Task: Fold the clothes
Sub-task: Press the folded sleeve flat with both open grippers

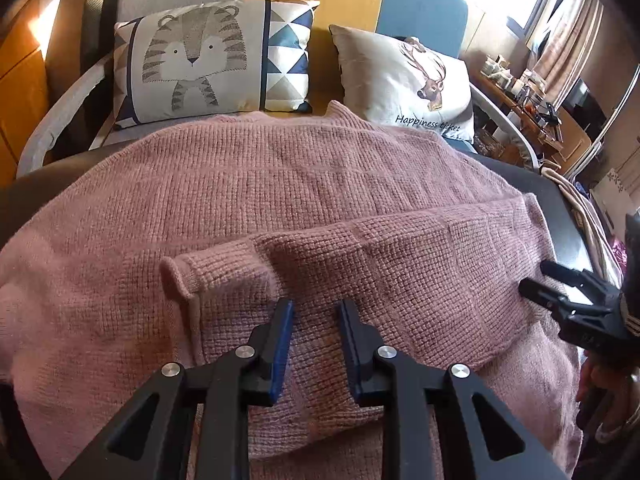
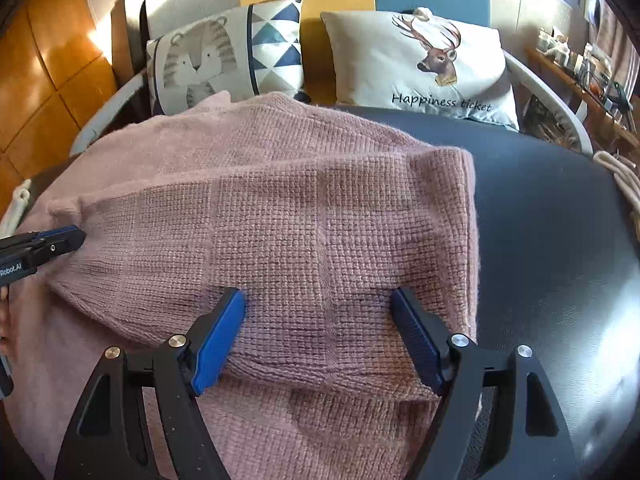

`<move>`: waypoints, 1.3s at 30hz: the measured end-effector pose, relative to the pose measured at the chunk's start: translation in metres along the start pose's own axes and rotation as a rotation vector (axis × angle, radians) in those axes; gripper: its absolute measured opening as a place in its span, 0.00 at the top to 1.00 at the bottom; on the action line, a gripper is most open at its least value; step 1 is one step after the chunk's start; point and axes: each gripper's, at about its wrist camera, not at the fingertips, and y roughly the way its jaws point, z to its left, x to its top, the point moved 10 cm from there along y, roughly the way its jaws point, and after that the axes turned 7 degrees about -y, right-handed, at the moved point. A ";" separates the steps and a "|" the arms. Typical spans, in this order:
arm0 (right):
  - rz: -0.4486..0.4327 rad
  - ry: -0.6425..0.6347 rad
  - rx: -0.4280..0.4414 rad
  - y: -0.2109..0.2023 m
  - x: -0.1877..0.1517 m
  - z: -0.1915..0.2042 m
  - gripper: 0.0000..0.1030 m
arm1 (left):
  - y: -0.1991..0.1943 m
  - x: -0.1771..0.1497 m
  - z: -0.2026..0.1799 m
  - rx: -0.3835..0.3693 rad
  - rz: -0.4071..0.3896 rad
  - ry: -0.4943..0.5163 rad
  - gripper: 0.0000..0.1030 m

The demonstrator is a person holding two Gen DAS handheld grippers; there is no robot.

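Left wrist view: a pink knitted sweater (image 1: 280,184) lies spread over the dark table (image 1: 560,200), reaching from the near edge toward the far edge where two cushions sit. One sleeve (image 1: 360,264) is folded across the body, its cuff (image 1: 188,280) pointing left. The left gripper (image 1: 314,320) hovers over that sleeve with its jaws a little apart — nothing pinched. The right gripper (image 1: 560,292) shows at the right edge of the sweater.

Right wrist view: the right gripper (image 2: 318,320) stands with jaws wide apart over the sleeve (image 2: 320,240), gripping nothing. The table's right side is bare. The left gripper (image 2: 68,236) sits near the cuff.

The knit looks thick, soft and floppy — probably stretchy, not slippery. Best taken at a doubled edge or hem, both layers pinched together.
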 end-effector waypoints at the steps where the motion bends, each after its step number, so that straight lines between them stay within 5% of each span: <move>1: -0.011 -0.016 -0.003 0.000 -0.001 0.000 0.20 | 0.000 0.000 0.000 -0.005 -0.003 -0.001 0.76; 6: -0.007 -0.029 -0.022 0.001 -0.004 0.001 0.19 | -0.001 -0.002 -0.001 -0.006 -0.022 0.010 0.76; 9: 0.067 0.010 -0.036 -0.007 -0.002 0.001 0.19 | -0.011 -0.005 0.001 -0.003 0.004 -0.009 0.76; 13: 0.023 0.027 0.009 -0.033 0.007 0.025 0.19 | -0.036 -0.008 0.002 0.005 -0.045 0.007 0.76; 26: 0.119 0.010 -0.027 -0.017 -0.011 0.039 0.16 | -0.042 -0.032 0.019 0.006 -0.029 0.024 0.76; 32: 0.054 0.005 0.076 -0.041 0.026 0.087 0.16 | -0.060 -0.038 0.026 -0.061 -0.045 -0.078 0.76; 39: 0.143 0.040 0.103 -0.009 0.018 0.118 0.16 | -0.058 -0.035 0.041 -0.034 -0.042 -0.085 0.76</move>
